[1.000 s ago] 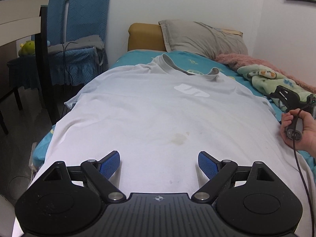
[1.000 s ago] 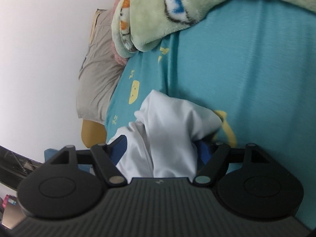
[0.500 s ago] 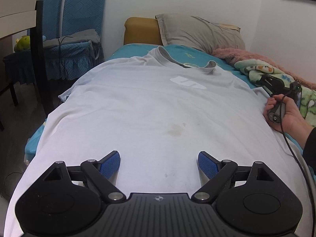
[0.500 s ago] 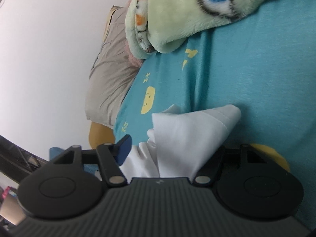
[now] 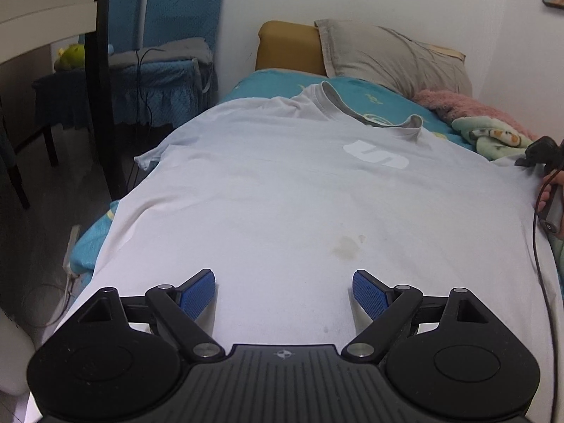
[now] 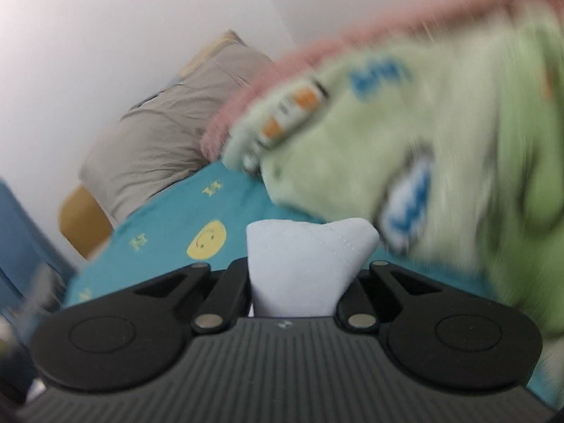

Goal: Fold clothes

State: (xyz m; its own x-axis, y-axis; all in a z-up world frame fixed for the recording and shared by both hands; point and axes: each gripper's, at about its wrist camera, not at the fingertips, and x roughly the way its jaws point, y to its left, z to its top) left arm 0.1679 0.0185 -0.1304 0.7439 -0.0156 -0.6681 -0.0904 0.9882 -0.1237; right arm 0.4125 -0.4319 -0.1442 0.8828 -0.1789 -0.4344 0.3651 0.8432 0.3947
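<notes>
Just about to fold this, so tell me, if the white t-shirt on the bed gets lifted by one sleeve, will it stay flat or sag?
The white t-shirt will likely sag: it drapes limply over the bed edge. Cloth bunched in the right tool suggests it crumples easily. Probably light.

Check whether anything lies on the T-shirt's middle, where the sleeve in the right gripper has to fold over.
Nothing visible does. The right gripper is shut on the sleeve, and the T-shirt lies flat and bare on the bed. The open left gripper hovers above the hem, away from that path.
</notes>
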